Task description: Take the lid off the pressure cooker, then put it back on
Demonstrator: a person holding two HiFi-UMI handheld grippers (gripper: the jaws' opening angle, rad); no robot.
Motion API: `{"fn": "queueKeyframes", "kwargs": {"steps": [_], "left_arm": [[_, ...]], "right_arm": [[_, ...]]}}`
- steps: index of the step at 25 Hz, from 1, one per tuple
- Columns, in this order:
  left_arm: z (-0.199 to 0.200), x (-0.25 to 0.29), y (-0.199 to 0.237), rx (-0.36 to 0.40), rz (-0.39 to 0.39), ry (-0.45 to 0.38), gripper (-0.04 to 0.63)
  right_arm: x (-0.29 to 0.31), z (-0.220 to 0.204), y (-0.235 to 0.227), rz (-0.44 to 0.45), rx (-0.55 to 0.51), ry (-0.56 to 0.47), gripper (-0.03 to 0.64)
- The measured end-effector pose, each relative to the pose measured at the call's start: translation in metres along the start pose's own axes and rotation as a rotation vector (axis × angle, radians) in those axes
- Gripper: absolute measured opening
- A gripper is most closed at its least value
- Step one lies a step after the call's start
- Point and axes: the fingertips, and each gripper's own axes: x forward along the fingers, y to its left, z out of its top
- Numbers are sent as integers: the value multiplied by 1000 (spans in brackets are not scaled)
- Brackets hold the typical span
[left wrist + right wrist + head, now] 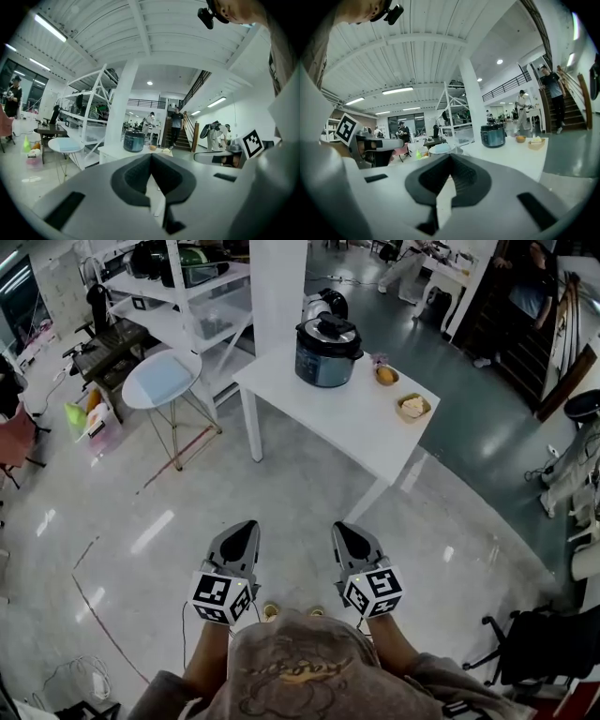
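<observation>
Approach not begun: you stand well apart from the white rectangular table.
Blue-grey round pressure cooker at 12 o'clock, black lid on. Left gripper and right gripper both pinched together, empty. Risk: reach in without spreading them and you'll shove the lid or the small bowl of orange food beside it.

Pressure cooker – round, dark blue-grey body w/ a lighter panel on the front, standing upright. Lid is black w/ a raised handle across the top, seated flat on the pot, i.e. closed. Cooker sits on the white table, near its far end & close to the left edge, just beside the white pillar – nothing touching it.
</observation>
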Motion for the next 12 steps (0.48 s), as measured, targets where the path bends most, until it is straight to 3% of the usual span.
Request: {"fn": "queueKeyframes", "kwargs": {"steps": [12], "left_arm": [[16,16,62,28,-24,-21,2]], "right_arm": [[68,11,20,0,-20,-10,-3]]}}
